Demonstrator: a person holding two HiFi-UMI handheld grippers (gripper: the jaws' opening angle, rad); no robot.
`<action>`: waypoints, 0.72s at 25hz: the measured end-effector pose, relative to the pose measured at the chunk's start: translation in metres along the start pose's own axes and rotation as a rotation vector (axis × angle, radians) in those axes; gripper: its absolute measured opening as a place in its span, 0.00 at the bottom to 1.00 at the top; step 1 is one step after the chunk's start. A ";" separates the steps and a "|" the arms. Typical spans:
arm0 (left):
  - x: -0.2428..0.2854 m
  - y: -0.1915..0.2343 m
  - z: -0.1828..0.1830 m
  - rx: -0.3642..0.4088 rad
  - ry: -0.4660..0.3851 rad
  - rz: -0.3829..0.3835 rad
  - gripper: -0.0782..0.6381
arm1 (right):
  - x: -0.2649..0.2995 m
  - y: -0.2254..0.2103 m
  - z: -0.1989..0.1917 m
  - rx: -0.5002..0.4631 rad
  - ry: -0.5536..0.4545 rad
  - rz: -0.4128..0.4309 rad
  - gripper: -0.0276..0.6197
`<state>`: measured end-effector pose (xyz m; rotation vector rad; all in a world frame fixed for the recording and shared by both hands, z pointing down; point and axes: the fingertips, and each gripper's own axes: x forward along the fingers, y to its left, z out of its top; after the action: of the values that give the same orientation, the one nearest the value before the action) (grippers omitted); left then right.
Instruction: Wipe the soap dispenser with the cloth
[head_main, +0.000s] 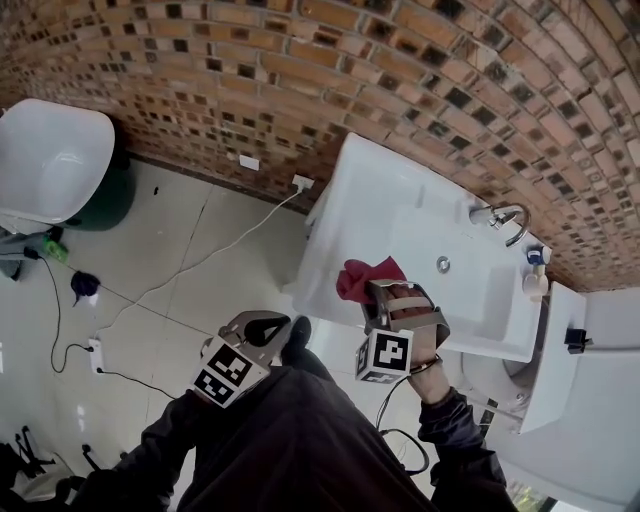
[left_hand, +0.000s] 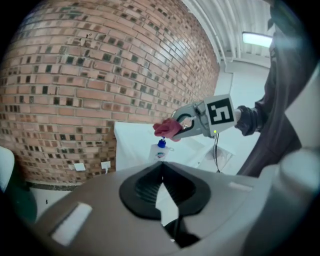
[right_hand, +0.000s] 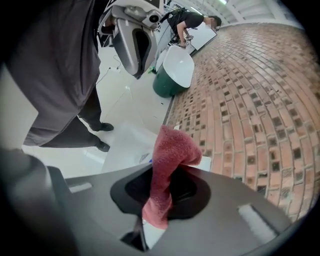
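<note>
Red cloth (head_main: 358, 276) clamped in right gripper (head_main: 378, 292), over sink (head_main: 372, 200); loose end flops out past tips. Jaws of left gripper (head_main: 272, 322) pressed together, nothing between, held off sink's near edge. White dispenser (head_main: 536, 278) with blue cap upright on sink's far rim, beside tap (head_main: 506, 220). Its label has small blue-red mark, print too small to read. Cloth apart from dispenser.
</note>
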<state>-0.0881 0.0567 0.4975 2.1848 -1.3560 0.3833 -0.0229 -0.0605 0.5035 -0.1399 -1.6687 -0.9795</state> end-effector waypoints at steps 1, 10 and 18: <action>0.000 0.001 0.001 0.008 -0.001 -0.010 0.11 | 0.001 0.000 -0.001 0.010 0.006 -0.005 0.14; -0.010 0.008 0.001 0.039 0.003 -0.054 0.11 | -0.037 -0.017 0.009 0.330 -0.132 -0.122 0.14; -0.022 0.014 -0.012 0.038 0.013 -0.052 0.11 | -0.018 0.060 0.035 0.692 -0.303 0.088 0.14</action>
<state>-0.1103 0.0747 0.5010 2.2403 -1.2918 0.4062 -0.0098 0.0079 0.5193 0.1077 -2.1691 -0.2808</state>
